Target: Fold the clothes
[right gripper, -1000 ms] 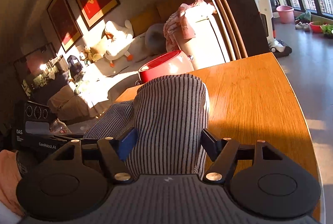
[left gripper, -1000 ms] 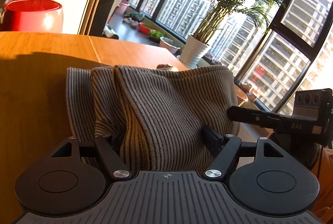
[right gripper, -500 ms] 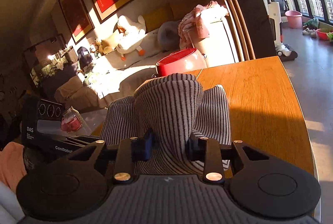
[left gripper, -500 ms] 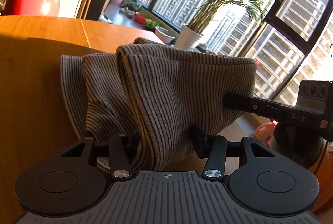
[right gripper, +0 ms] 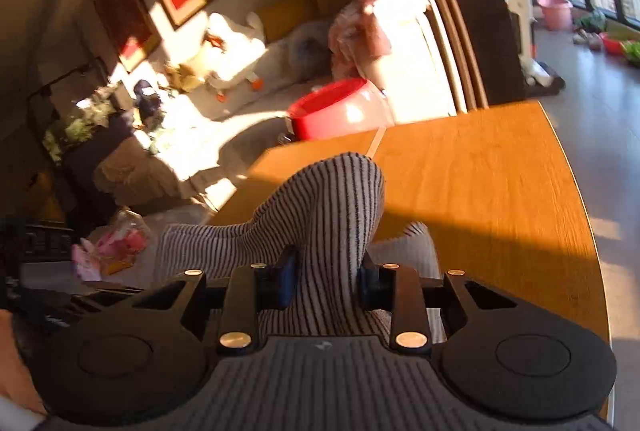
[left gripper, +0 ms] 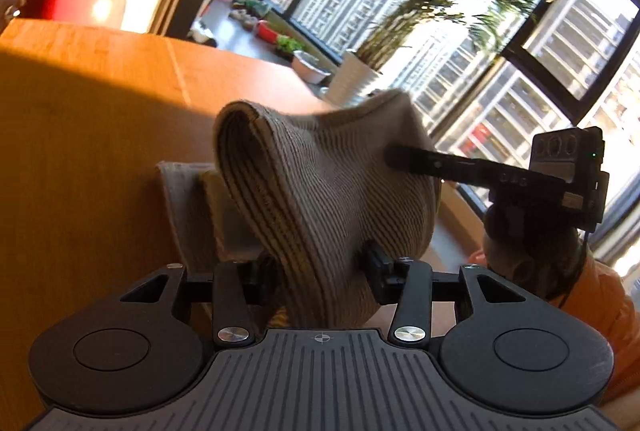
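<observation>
The striped garment (left gripper: 320, 191) is bunched and raised above the wooden table (left gripper: 100, 111), with lower folds hanging toward the tabletop. The left gripper (left gripper: 320, 267) has just been closing, and its pads clamp a fold of the cloth. The right gripper (right gripper: 326, 277) is clamped on another bunch of the same garment. A red basin (right gripper: 332, 111) stands beyond the table's far edge.
</observation>
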